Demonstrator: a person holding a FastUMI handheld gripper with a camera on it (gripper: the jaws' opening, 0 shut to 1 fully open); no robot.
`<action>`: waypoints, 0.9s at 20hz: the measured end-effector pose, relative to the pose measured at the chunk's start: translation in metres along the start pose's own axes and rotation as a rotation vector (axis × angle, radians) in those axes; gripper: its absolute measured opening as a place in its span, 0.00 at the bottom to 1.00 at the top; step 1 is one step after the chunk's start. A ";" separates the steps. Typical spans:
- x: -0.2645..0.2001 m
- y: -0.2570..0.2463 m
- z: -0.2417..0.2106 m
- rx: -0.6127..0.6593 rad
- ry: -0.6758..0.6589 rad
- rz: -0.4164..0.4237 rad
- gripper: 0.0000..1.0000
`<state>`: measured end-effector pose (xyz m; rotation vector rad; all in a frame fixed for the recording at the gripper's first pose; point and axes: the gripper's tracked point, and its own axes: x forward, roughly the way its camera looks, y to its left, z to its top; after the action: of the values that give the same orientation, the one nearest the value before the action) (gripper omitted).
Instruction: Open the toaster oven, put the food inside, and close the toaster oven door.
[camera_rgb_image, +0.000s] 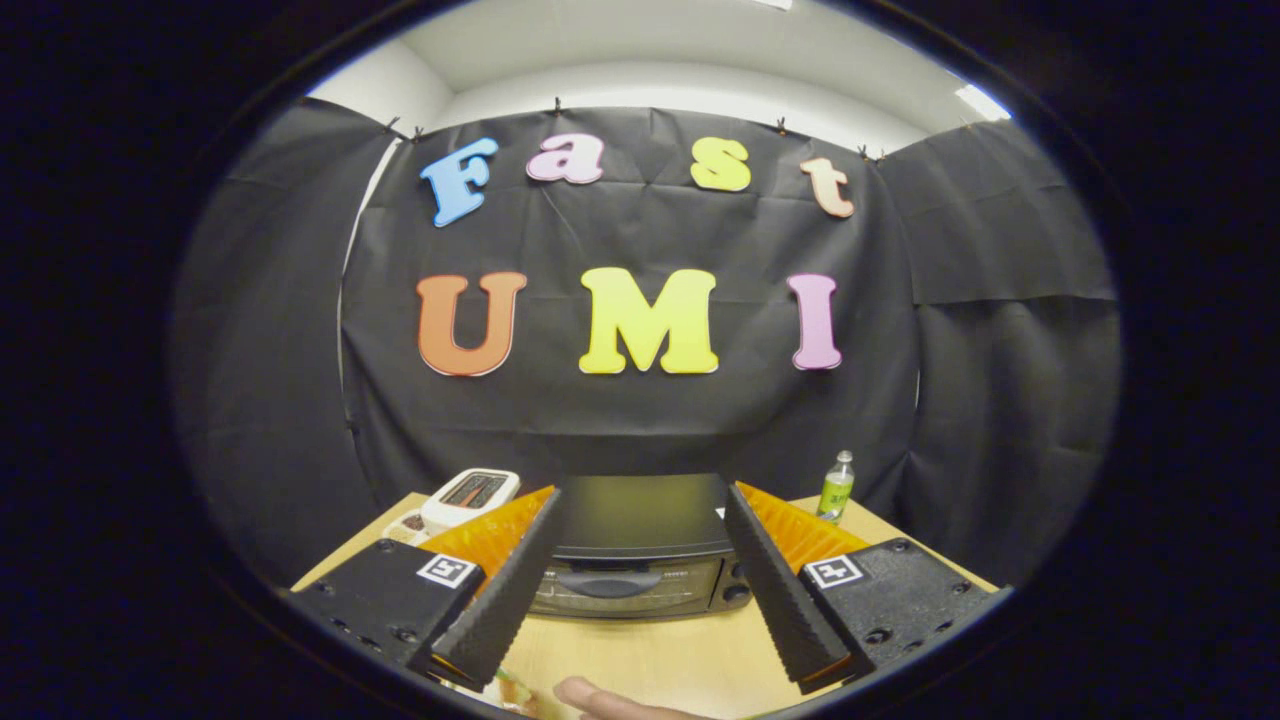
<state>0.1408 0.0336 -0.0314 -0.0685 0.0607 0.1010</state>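
The gripper (640, 590) is wide open, and its two black ridged fingers (505, 590) hold nothing. They hang in the air above a light wooden table (650, 655).

The toaster oven (640, 560) sits on the table just past the fingertips, and it shows in the gap between them. It is a black box, and its long side runs from one finger across to the other. Its glass door (615, 592) faces toward the gripper and is closed. A dark handle (608, 583) runs across the top of the door. Small knobs (738, 592) sit at the right end of the front.

A white toaster (468, 497) stands behind the left finger, beside the oven. A small green bottle (836, 487) stands upright on the table behind the right finger.

Down near the base of the fingers, a person's fingertip (590, 697) pokes in over the table. Beside it is a bit of something that may be the food (515, 690), but too little shows to tell
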 end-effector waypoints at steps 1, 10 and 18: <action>0.014 0.005 -0.006 -0.001 0.009 0.004 1.00; 0.120 0.027 -0.117 0.054 0.284 0.006 1.00; 0.125 0.032 -0.129 0.011 0.273 0.003 1.00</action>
<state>0.2547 0.0687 -0.1702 -0.0712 0.3344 0.0939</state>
